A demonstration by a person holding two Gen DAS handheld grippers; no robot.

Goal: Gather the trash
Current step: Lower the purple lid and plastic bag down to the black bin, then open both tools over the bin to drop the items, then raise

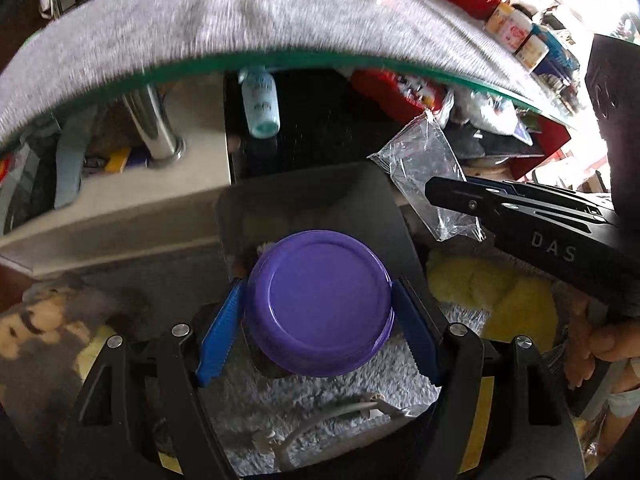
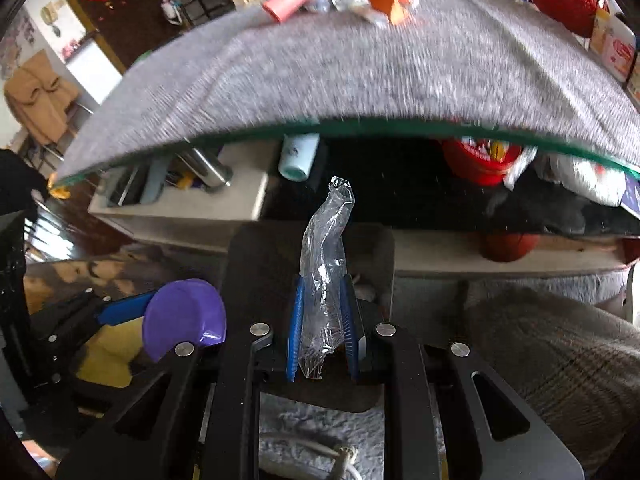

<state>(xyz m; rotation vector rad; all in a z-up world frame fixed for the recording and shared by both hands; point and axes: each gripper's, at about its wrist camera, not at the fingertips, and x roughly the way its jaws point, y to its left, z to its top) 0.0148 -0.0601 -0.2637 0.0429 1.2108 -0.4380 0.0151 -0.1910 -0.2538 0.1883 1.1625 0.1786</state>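
Purple lid (image 1: pixel 320 304) clamped in the left gripper (image 1: pixel 320 320) and clear wrapper (image 2: pixel 324 280) pinched upright in the right gripper (image 2: pixel 323 320) both hang directly above the dark bin (image 1: pixel 300 196).

A grey cloth (image 2: pixel 360 68) covered the glass table. A pale blue bottle (image 1: pixel 260 104) lay beneath, near a basketball (image 2: pixel 508 246).

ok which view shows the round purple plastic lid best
The left wrist view: the round purple plastic lid fills the middle, face-on between the left gripper pads. The right wrist view shows only part of it, at an angle.
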